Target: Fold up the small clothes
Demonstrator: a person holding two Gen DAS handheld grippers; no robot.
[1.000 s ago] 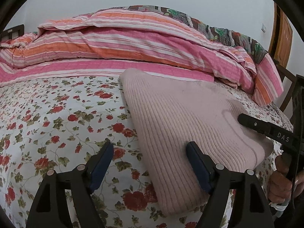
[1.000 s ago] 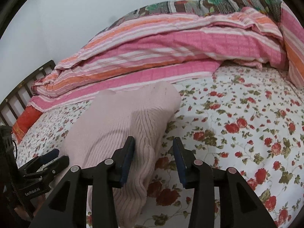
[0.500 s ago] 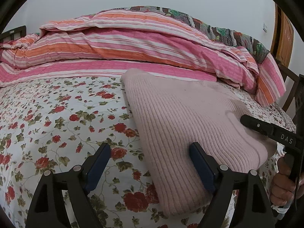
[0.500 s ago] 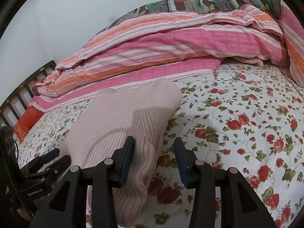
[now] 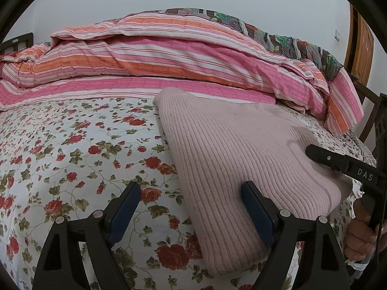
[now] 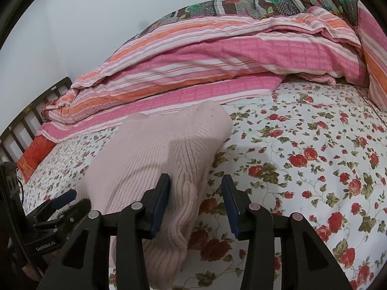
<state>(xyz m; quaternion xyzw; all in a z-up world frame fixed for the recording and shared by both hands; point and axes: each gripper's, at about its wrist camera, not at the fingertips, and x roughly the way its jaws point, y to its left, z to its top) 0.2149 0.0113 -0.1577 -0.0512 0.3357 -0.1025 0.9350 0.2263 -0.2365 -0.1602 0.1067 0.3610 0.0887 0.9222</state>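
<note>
- Left wrist view: the left gripper is spread wide and holds nothing. It has drawn back slightly over the last second.
- The folded pink sweater lies at centre right on the floral sheet.
- Right wrist view: the right gripper is released, at the sweater's near edge at lower centre.
- Judgement: the fold looks finished.

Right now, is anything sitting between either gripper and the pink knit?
Nothing visible. The pink knit sweater lies folded on the floral sheet, both open grippers, left and right, right at its near edge.
</note>
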